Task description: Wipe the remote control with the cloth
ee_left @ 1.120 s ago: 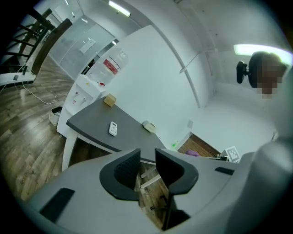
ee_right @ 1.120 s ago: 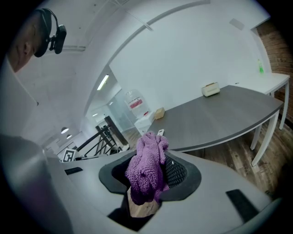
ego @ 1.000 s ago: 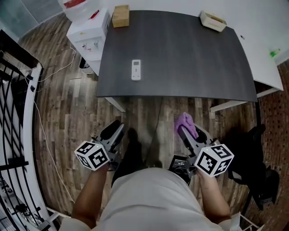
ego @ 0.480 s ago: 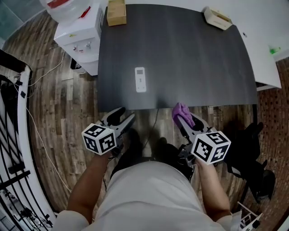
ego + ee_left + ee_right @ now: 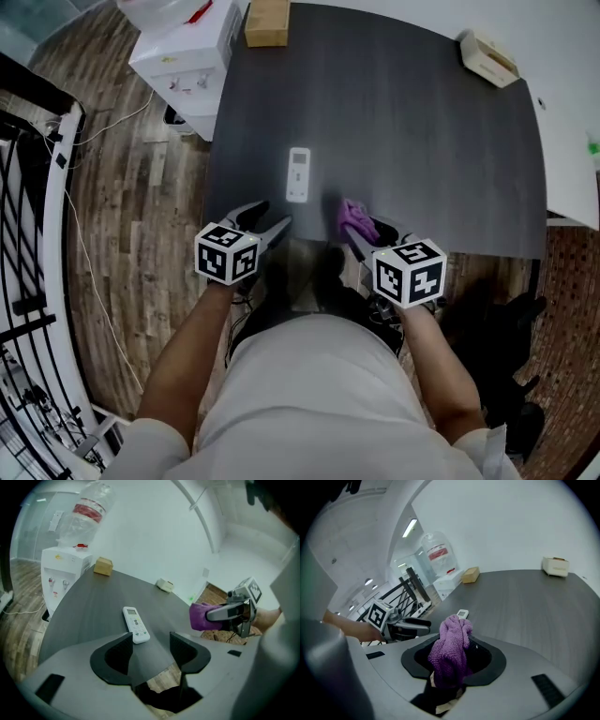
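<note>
The white remote control (image 5: pixel 298 174) lies near the table's (image 5: pixel 422 131) lower edge in the head view, long axis up-and-down, just above-right of the left gripper (image 5: pixel 266 217), whose empty jaws stand apart (they have just been opening). The right gripper (image 5: pixel 364 231), clamped on the purple cloth (image 5: pixel 353 217), sits slightly farther off, right of the remote's lower end. A second ago both hung over the floor; now their tips reach the table's edge.
</note>
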The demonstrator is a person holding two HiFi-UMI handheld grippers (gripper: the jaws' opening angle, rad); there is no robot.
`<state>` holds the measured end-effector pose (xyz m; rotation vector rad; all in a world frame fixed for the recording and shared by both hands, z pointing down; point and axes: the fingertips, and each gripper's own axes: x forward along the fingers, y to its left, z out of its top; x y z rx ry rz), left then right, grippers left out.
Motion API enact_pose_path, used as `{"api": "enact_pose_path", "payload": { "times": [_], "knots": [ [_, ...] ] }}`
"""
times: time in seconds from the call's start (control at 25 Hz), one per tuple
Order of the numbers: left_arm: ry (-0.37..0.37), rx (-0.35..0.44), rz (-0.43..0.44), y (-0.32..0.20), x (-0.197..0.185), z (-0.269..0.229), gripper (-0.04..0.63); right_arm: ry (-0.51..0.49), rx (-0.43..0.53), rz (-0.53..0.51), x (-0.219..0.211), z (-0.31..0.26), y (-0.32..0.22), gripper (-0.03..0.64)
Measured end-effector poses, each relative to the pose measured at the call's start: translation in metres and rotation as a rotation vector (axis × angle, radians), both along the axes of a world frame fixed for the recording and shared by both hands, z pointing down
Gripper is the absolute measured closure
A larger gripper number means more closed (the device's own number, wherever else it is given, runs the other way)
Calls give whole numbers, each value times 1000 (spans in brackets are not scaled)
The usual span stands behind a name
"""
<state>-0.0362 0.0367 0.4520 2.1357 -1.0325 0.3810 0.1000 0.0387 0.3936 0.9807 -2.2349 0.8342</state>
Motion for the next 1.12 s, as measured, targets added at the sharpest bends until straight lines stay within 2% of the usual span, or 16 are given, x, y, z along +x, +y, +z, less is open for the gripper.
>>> {"api": "enact_pose_path", "payload": {
  "times": [0.24, 0.4, 0.64, 0.92, 1.12],
  "knots": [
    [-213, 24, 15, -22, 18, 23, 342, 108, 33, -236, -14, 28, -36, 486],
    [-332, 36, 65, -30, 18, 40, 324, 207, 87, -361, -31, 48, -64, 487],
    [-354, -18, 125, -29, 19, 64, 324, 434, 189, -524, -63, 72, -94, 486],
    [-429, 22, 233, -33, 20, 70, 325, 683, 330, -679, -87, 73, -127, 486],
    [-419, 30, 273, -36, 21, 74, 325, 835, 428, -819, -113, 77, -152, 486]
  ]
}}
